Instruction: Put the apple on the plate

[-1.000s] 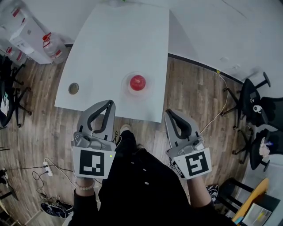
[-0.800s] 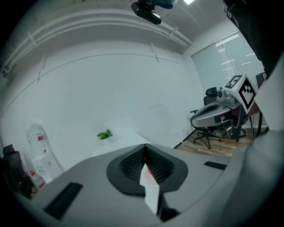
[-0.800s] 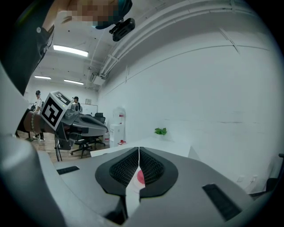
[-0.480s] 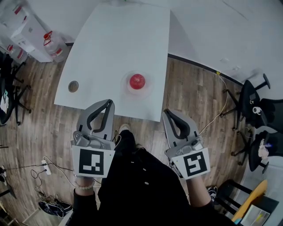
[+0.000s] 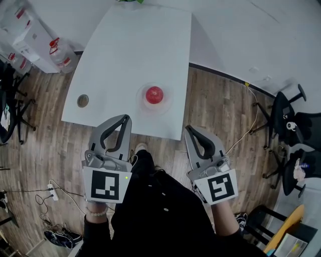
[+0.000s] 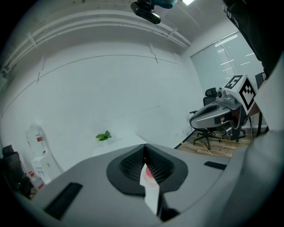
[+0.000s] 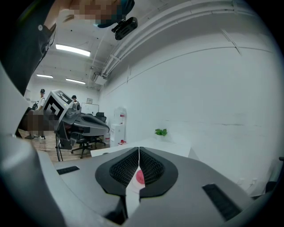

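A red apple (image 5: 154,94) rests on a pale, see-through plate (image 5: 166,103) near the front edge of the white table (image 5: 130,45). Both grippers hover off the table, over the wooden floor close to the person's body. The left gripper (image 5: 126,117) is shut and empty, its tips just short of the table edge, left of the apple. The right gripper (image 5: 189,128) is also shut and empty, to the right of the plate. Through the slit below each pair of jaws I glimpse the apple (image 6: 149,174) (image 7: 140,177) ahead.
A round cable hole (image 5: 83,101) sits at the table's front left corner. A green plant (image 5: 128,1) is at the far end. A water bottle (image 5: 60,52) and boxes (image 5: 27,35) stand left of the table, office chairs (image 5: 296,125) to the right, a power strip (image 5: 52,190) on the floor.
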